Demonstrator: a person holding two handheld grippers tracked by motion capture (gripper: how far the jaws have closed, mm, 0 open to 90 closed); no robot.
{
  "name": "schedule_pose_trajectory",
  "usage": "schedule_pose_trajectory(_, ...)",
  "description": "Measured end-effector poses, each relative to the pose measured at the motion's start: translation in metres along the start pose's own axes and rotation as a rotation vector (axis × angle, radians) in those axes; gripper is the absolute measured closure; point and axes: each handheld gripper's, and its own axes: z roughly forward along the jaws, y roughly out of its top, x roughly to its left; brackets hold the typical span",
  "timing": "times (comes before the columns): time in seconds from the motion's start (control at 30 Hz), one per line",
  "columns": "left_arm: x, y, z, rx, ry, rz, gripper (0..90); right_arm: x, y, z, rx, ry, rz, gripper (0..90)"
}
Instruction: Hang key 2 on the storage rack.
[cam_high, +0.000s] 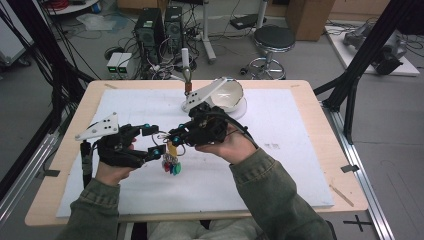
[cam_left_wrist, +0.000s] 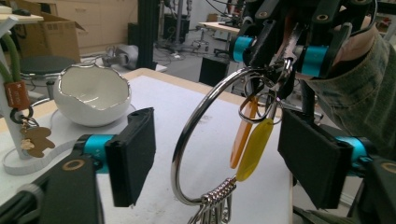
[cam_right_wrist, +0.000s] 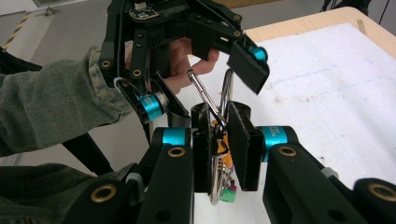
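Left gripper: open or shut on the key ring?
Open. The left gripper has its jaws wide apart, with the key ring between them, touching neither.

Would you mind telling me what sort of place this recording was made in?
Most likely a lab or workshop: computer towers and loose cables sit on the floor behind the table, beside a stool and black frame struts.

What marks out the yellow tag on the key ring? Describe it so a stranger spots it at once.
Start at the white mat on the wooden table; above its middle, the right gripper is clamped on a large metal ring, with the left gripper open around it. The yellow tag hangs inside that ring: a flat oval, paler and in front of the orange tag beside it.
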Motion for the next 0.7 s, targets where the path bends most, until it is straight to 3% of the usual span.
schedule_pose_trajectory(0.17, -0.0012, -0.0004, 0.0009, -0.004, -0.021, -0.002, 37.9, -0.0006, -0.0005, -0.0008, -0.001, 0.002, -0.001, 79.6)
schedule_pose_trajectory(0.4, 0.0008, -0.0017, 0.0012, 0.003, -0.008, -0.012, 52.8, -0.0019, -0.0039, -0.0030, -0.006, -0.002, 0.016, 79.3)
schedule_pose_trajectory(0.6, 0.0070, -0.0044, -0.0007, 0.006, 0.029, -0.040, 74.8, -0.0032, -0.0060, -0.0022, -0.008, 0.004, 0.009, 79.4)
schedule_pose_trajectory(0.7, 0.0072, -0.0058, -0.0005, 0.025, 0.046, -0.015, 80.2, -0.0016, -0.0057, 0.0008, 0.000, 0.004, 0.006, 79.3)
